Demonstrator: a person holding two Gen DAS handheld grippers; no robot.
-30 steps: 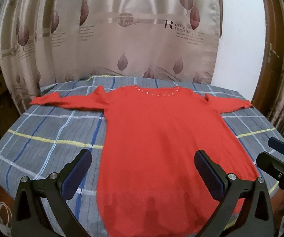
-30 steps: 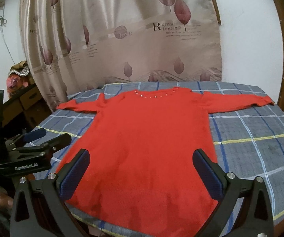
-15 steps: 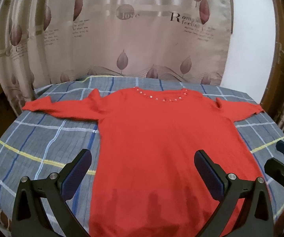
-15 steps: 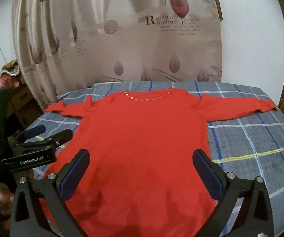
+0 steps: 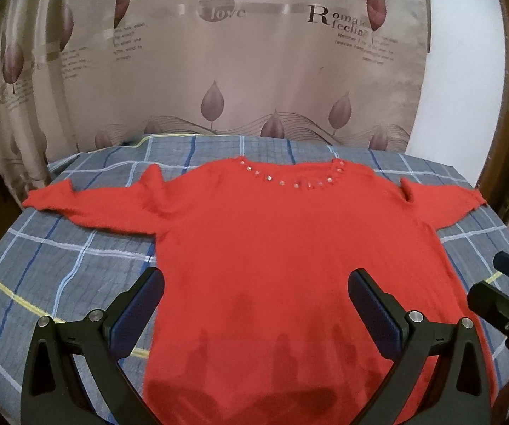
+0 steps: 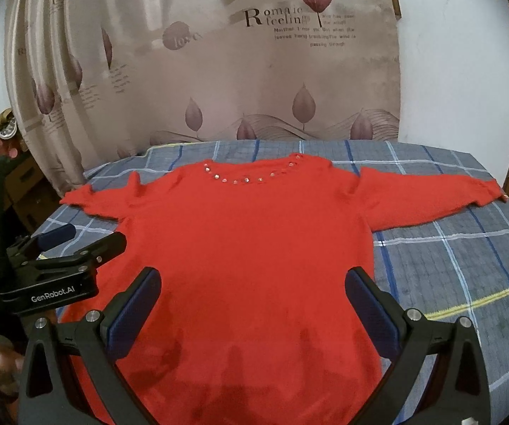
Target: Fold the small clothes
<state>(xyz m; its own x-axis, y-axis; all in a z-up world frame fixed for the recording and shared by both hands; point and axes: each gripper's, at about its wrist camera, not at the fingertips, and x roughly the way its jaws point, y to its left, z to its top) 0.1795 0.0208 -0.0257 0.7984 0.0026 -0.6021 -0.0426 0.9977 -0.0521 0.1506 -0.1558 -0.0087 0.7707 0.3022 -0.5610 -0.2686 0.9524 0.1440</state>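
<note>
The left gripper [image 5: 256, 313] hovers with fingers spread wide, empty, over the red sweater [image 5: 290, 248], which lies flat on the plaid-covered surface [image 5: 59, 269]. The right gripper [image 6: 254, 310] hovers alike, released. A leaf-print curtain [image 5: 254, 71] hangs behind.

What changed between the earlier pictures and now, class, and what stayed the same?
Both cameras moved in over the red sweater, which now fills more of each view. The left gripper and right gripper took hold of nothing. Unchanged: both grippers open, the sweater flat with sleeves spread on the plaid cover.
</note>
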